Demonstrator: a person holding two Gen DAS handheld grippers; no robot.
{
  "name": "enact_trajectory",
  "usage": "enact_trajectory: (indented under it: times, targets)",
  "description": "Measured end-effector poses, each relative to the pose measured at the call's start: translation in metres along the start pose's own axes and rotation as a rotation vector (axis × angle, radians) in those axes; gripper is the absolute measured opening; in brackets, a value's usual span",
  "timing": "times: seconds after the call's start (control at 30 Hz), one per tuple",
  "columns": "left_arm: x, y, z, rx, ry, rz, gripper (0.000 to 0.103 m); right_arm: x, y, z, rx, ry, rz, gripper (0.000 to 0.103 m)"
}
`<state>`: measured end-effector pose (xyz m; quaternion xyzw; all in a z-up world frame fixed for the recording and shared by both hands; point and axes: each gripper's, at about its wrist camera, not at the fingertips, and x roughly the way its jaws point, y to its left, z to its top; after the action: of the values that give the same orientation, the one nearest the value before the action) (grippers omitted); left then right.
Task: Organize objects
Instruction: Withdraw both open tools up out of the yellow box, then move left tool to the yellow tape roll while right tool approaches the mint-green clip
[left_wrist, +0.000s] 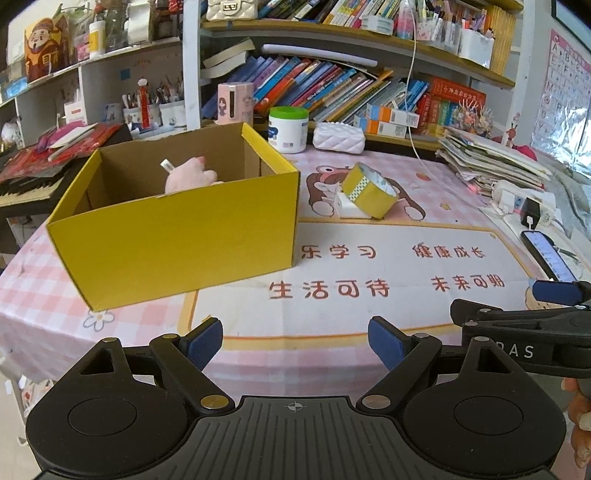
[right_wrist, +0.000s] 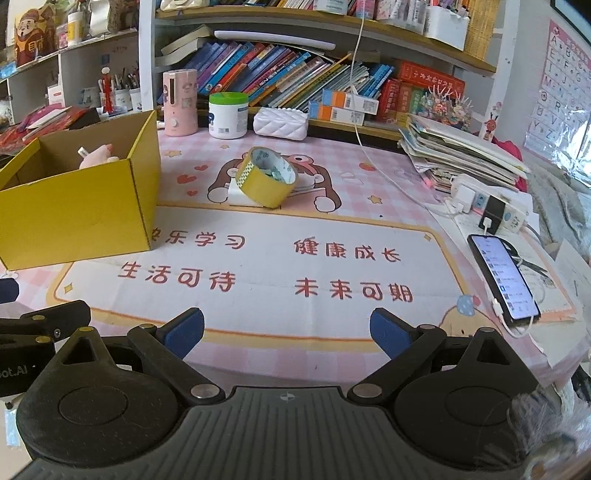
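A: On the bench (right_wrist: 258, 266), what do you see, biggest first?

B: One yellow cardboard box (left_wrist: 177, 240) to my left, open at the top, with one pink plush toy (left_wrist: 188, 177) and one small white thing I can't identify inside. Beyond it, mid-bench, one roll of yellow tape (right_wrist: 267, 177) leans tilted on one small white block (right_wrist: 236, 194); those two touch. One phone (right_wrist: 504, 277) lies by the right edge, plugged in.

A: And your jaws?

B: My left gripper (left_wrist: 295, 341) is spread wide with nothing between the pads. My right gripper (right_wrist: 288, 330) is equally wide and empty. Both hang over the near edge, well apart from the tape.

A: So what's the step?

B: I judge it's the tape that goes into the box. I'd bring the right gripper forward, since the roll sits almost straight ahead of it, and close across the roll's wall rather than its full width. It's propped, so a nudge could roll it off the block; I'd come down over it, not push from the side.
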<state>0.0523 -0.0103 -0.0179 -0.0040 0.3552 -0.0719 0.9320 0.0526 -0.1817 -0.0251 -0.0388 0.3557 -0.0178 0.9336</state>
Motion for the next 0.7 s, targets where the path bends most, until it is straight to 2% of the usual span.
enact_trajectory:
  times: [0.7]
  targets:
    - [0.063,-0.05,0.06,-0.015,-0.017,0.031,0.088,0.069,-0.061,0.071,0.0,-0.051,0.065,0.097]
